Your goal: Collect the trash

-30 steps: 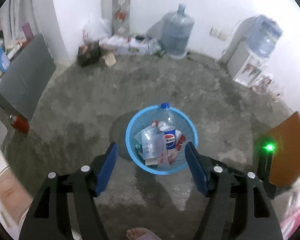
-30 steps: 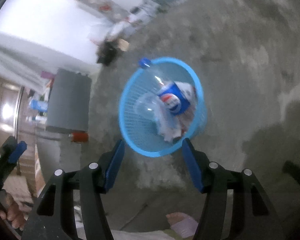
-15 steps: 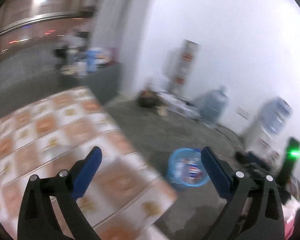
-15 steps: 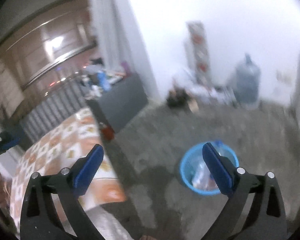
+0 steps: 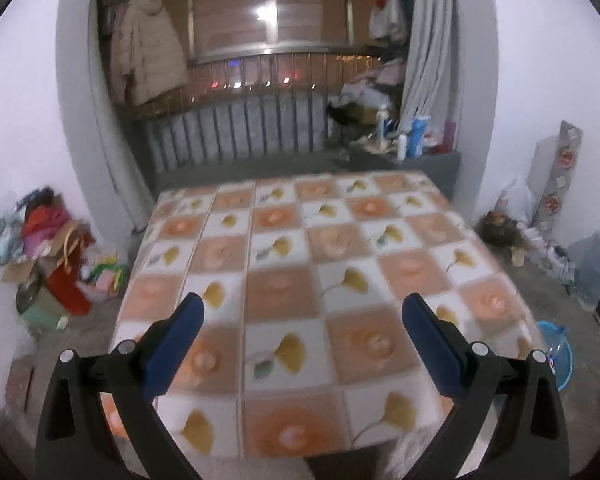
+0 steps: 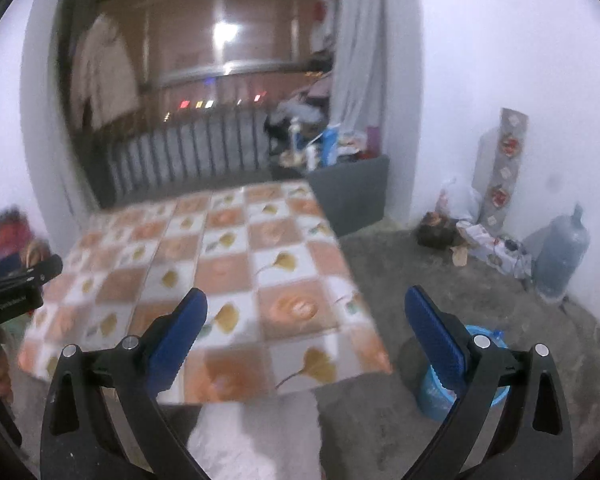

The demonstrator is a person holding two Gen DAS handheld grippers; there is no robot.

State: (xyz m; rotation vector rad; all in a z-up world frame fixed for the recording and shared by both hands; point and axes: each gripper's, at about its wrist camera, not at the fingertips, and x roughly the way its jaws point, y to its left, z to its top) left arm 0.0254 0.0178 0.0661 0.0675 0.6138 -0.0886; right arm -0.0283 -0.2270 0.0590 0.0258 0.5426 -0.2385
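My left gripper is open and empty, held over the near part of a table with an orange and white checked cloth. My right gripper is open and empty over the table's right front corner. The blue trash basket stands on the floor right of the table, partly behind my right finger; a bottle cap pokes above its rim. In the left wrist view the basket is at the far right edge. The left gripper's body shows at the left of the right wrist view.
A heap of clothes and boxes lies on the floor left of the table. A large water jug and bags stand by the right wall. A grey cabinet with bottles stands behind the table. A railing runs along the back.
Both grippers have swung up and left from looking down into the basket to facing the table. The basket has moved to the right edge of both views. Both stay open.
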